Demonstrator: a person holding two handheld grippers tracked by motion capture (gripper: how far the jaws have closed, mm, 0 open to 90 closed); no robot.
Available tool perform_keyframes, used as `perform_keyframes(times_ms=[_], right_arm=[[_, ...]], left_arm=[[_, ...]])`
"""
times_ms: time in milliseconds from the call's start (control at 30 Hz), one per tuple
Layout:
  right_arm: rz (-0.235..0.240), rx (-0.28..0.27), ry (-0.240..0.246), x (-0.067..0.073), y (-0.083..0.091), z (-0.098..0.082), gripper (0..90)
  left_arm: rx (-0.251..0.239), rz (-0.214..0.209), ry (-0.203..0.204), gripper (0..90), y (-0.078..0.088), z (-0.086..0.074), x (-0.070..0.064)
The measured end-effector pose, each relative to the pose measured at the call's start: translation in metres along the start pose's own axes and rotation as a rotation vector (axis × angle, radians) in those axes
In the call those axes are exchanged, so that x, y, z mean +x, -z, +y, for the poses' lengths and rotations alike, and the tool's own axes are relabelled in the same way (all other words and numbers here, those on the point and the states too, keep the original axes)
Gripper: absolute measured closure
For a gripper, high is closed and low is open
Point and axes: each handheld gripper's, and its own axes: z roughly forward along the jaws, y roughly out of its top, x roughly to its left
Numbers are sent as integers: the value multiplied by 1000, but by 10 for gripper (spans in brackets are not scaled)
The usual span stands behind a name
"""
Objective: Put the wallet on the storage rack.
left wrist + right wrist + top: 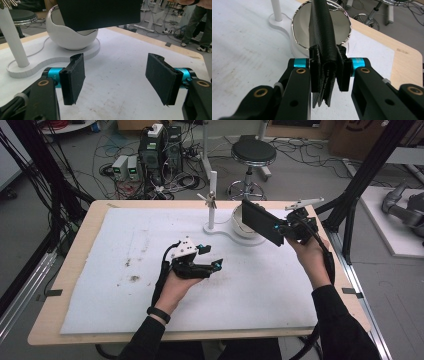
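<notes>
- Right gripper (284,229), upper right of frame: jaws clamped on black wallet (261,221), held over white bowl (242,227).
- Left gripper (210,257), centre: jaws wide, empty.
- Likely step: placing wallet; next, lower and release.

Two grippers, left (210,257) and right (282,227), one black wallet (260,221), one white bowl (71,35), one white stand (212,200), one white mat (125,270), one wooden table (75,250), one round stool (253,152), two hands
</notes>
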Motion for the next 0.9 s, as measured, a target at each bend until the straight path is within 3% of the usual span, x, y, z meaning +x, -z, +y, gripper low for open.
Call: perform_keyframes(times_ms=[333,667,900], right_arm=[[-15,37,24,5,-9,10,772],[-31,33,29,8,-17,15,767],[-13,30,30,8,-17,13,743]], left_arm=[[0,-7,-3,317,1,1,-1],[1,-6,0,316,2,1,-2],[3,-4,-4,312,0,0,-2]])
